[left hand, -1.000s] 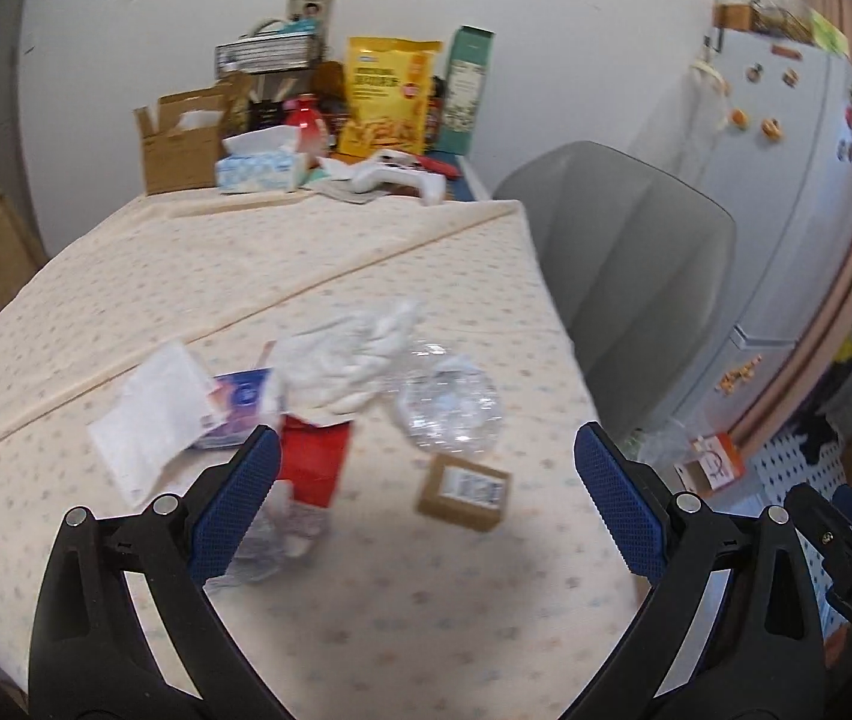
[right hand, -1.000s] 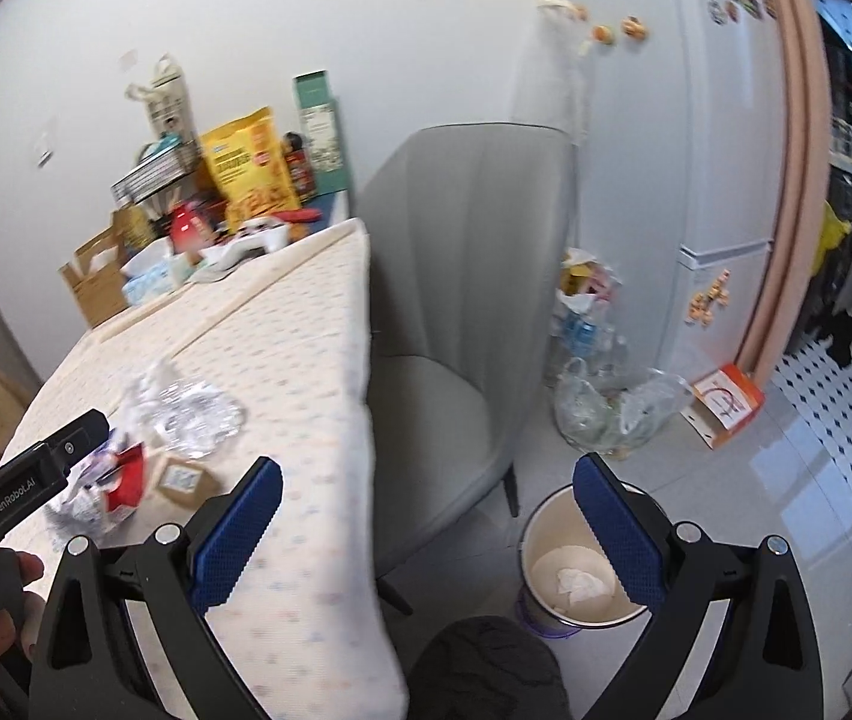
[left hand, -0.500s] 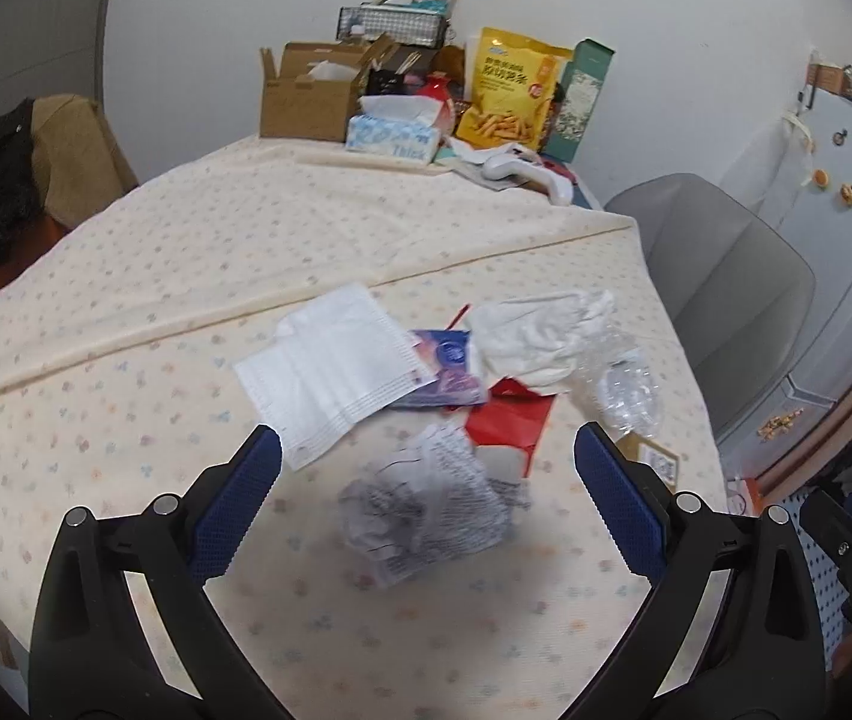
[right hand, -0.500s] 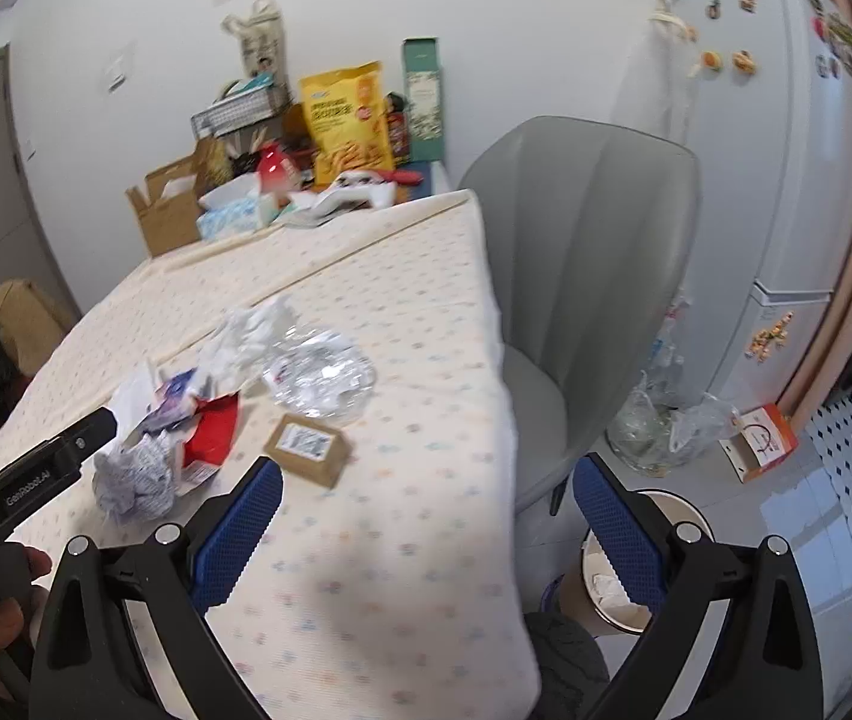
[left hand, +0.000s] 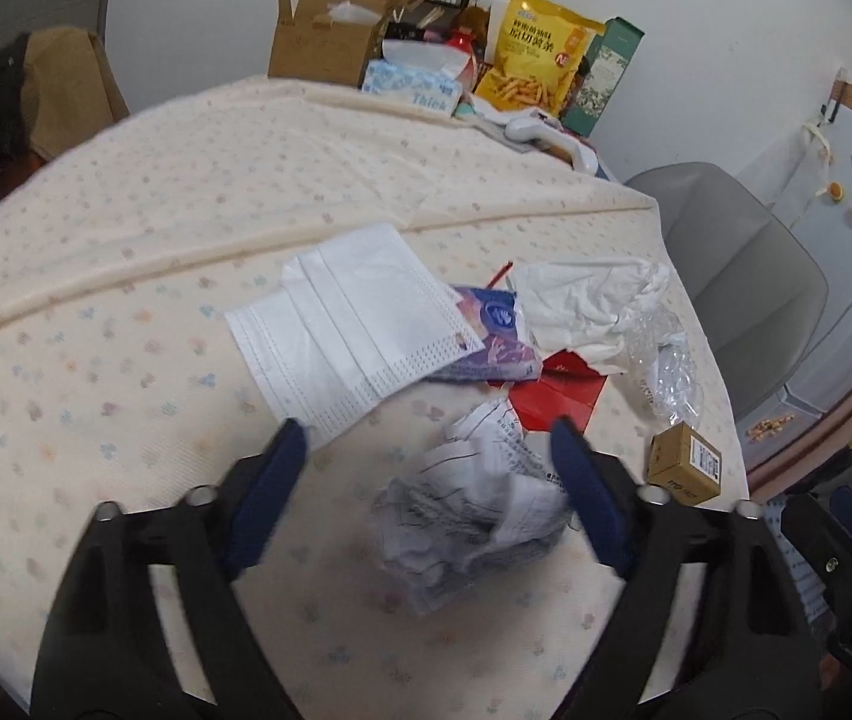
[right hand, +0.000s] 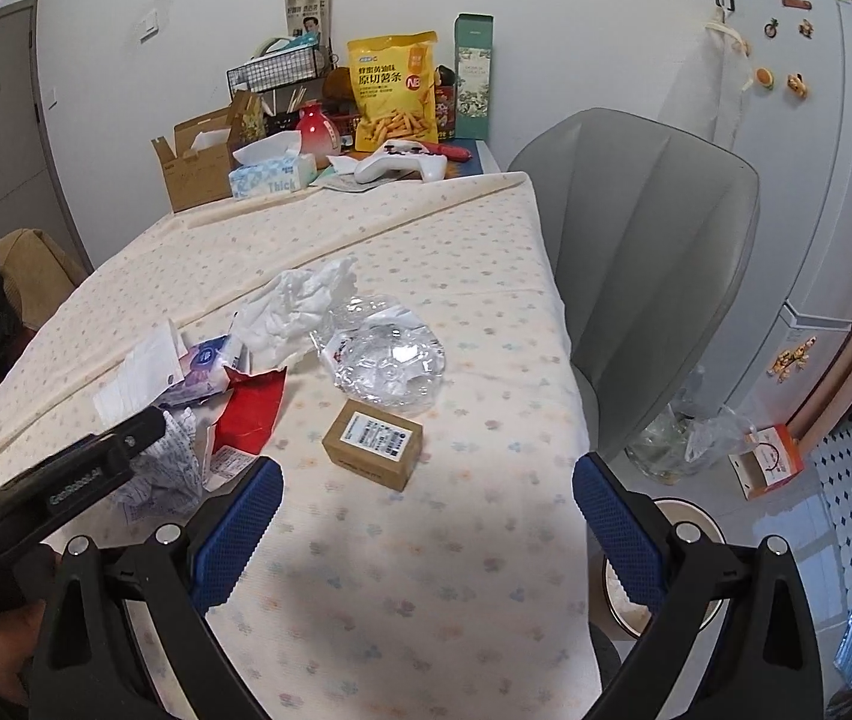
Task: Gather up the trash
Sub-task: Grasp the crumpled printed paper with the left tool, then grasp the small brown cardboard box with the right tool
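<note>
Left gripper (left hand: pixel 429 453) down low over the table (left hand: pixel 126 312), jaws closing in, crumpled printed paper (left hand: pixel 474 504) sitting between the blue pads. Right-hand pad just at the wad's edge, left-hand pad clearly apart from it; no squeeze on it yet. Same wad seen from the right wrist view, tucked under the left tool's black finger, near the table's left edge.

Just beyond the wad: a flat white face mask (left hand: pixel 348 330), overlapping a purple-and-blue packet (left hand: pixel 498 336). Beside that, a torn red wrapper (left hand: pixel 558 390), partly under a bunched white cloth or tissue (left hand: pixel 588 306). To the right of those, crumpled clear plastic (left hand: pixel 666 360), and nearer the table edge a small brown cardboard box (left hand: pixel 684 465) with a printed label, standing apart from the rest.

Right gripper (right hand: pixel 426 516) hovering over bare tablecloth near the table's right edge, jaws spread wide, nothing between them. Brown box just ahead of it, clear plastic right behind that box.

Far end of the table crowded: open carton (right hand: pixel 198 168), tissue box (right hand: pixel 273 177), yellow snack bag (right hand: pixel 393 90), tall green box (right hand: pixel 473 78), white game controller (right hand: pixel 402 165). Grey chair (right hand: pixel 654 252) drawn up at the table's right side. On the floor, partly hidden behind the right gripper, a round bin (right hand: pixel 696 525) with something pale inside. White fridge (right hand: pixel 804 180) with magnets beyond.
</note>
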Available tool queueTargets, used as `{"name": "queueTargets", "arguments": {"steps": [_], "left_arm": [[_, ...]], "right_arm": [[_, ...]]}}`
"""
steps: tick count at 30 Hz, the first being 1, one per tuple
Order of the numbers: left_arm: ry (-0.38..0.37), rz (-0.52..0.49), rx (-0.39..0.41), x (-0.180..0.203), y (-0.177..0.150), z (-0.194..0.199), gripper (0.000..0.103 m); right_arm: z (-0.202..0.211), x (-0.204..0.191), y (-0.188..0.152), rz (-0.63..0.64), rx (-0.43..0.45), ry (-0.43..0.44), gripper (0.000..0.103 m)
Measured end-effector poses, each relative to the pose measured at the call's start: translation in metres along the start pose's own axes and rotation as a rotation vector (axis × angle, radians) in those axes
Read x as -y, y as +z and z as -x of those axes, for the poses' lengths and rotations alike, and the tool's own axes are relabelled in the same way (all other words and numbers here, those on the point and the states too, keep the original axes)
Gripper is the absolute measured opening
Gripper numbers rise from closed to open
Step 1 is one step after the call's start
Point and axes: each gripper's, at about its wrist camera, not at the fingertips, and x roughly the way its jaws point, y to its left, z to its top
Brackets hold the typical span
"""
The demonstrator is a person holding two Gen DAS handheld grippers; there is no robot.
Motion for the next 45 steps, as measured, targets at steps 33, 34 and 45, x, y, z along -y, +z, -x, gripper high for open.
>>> {"name": "queueTargets", "arguments": {"steps": [33,34,45], "left_arm": [[0.032,0.004,0.014,0.001,0.008,-0.004,0.013],[0.032,0.002,0.019,0.002,0.007,0.000,0.013],[0.020,-0.034,0.103,0.017,0.005,0.049,0.013]], "right_arm": [[-0.049,-0.026,0.005,0.047,-0.095,0.055,0.051],[-0.046,-0.027,0.005,0.047,-0.091,0.056,0.051],[0.004,-0.010,0.001,0.016,-0.018,0.065,0.051]]}}
